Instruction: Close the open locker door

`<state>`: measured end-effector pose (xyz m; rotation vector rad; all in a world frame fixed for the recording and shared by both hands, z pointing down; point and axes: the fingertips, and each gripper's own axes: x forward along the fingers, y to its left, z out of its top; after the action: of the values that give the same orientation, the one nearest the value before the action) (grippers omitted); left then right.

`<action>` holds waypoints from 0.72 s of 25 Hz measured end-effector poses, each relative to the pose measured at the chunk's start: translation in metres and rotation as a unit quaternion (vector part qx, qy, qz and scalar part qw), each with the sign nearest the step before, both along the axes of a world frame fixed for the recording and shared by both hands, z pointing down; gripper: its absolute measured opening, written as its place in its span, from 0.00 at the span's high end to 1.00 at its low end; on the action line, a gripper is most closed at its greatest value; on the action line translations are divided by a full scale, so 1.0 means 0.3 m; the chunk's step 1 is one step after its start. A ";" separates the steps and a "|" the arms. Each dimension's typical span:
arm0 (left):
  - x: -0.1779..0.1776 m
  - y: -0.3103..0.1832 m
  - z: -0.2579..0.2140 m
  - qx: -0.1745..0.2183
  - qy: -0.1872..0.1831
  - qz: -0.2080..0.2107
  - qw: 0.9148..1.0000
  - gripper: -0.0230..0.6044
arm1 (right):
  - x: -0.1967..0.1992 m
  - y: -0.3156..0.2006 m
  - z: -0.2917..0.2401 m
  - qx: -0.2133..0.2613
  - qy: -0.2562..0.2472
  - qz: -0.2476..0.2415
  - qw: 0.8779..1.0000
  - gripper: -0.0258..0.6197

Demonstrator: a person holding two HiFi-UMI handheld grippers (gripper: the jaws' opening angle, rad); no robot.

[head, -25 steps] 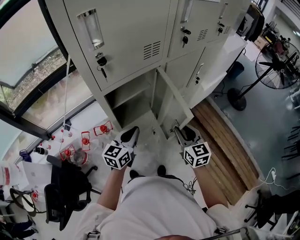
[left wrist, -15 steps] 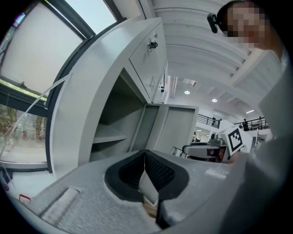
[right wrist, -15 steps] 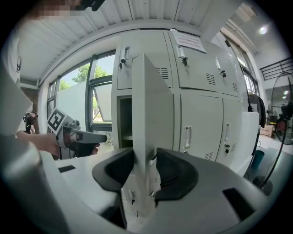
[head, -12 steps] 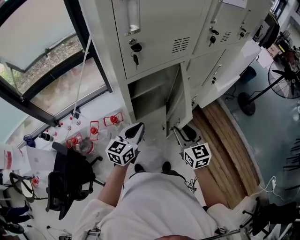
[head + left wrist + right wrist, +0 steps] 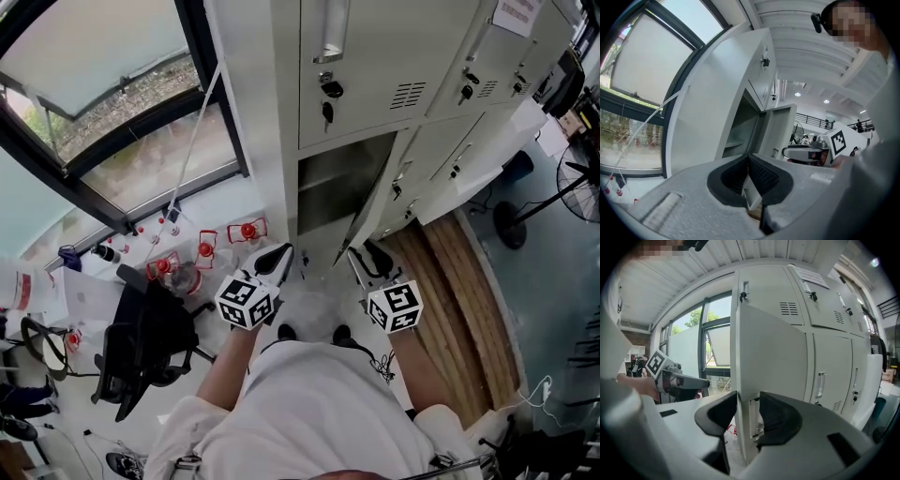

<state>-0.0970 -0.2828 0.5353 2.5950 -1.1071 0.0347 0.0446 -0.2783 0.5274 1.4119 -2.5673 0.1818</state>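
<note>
Locker door [image 5: 771,362] ajar | edge between right gripper [image 5: 749,401] jaws, just opened wide | left gripper [image 5: 748,161] at its 9 o'clock, pressed together

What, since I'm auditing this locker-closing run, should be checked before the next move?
1. Locker door closed: not ok; it stands ajar.
2. Door edge between the right gripper jaws: ok; the jaws have just been opening and are not clamped.
3. Left gripper out of the doorway: ok; it is shut, empty and short of the opening.
4. Compartment free of obstructions: ok; only a shelf shows.
</note>
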 end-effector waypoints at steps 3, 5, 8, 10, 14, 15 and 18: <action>-0.038 0.000 -0.003 0.001 0.000 -0.012 1.000 0.94 | -0.043 -0.022 0.000 0.000 0.000 -0.010 1.000 0.73; -0.061 -0.001 -0.004 0.002 0.000 -0.019 1.000 0.94 | -0.071 -0.038 0.000 0.002 0.001 -0.021 1.000 0.73; -0.094 -0.009 0.003 0.000 0.000 -0.031 1.000 0.94 | -0.111 -0.067 0.002 0.003 0.005 -0.036 0.999 0.73; -0.113 -0.016 0.011 -0.002 0.001 -0.041 0.999 0.94 | -0.137 -0.087 0.003 0.003 0.008 -0.047 0.999 0.73; -0.136 -0.026 0.011 -0.001 0.003 -0.054 0.999 0.94 | -0.181 -0.124 0.004 0.002 0.011 -0.067 0.998 0.73; -0.142 -0.031 0.009 -0.001 0.003 -0.058 0.998 0.94 | -0.192 -0.134 0.004 0.001 0.012 -0.071 0.997 0.73; -0.163 -0.046 0.008 -0.001 0.001 -0.069 0.998 0.94 | -0.222 -0.165 0.003 0.001 0.010 -0.082 0.997 0.73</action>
<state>-0.1460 -0.2965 0.5378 2.5102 -1.2811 0.0004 -0.0219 -0.3277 0.5283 1.1885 -2.6510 0.1382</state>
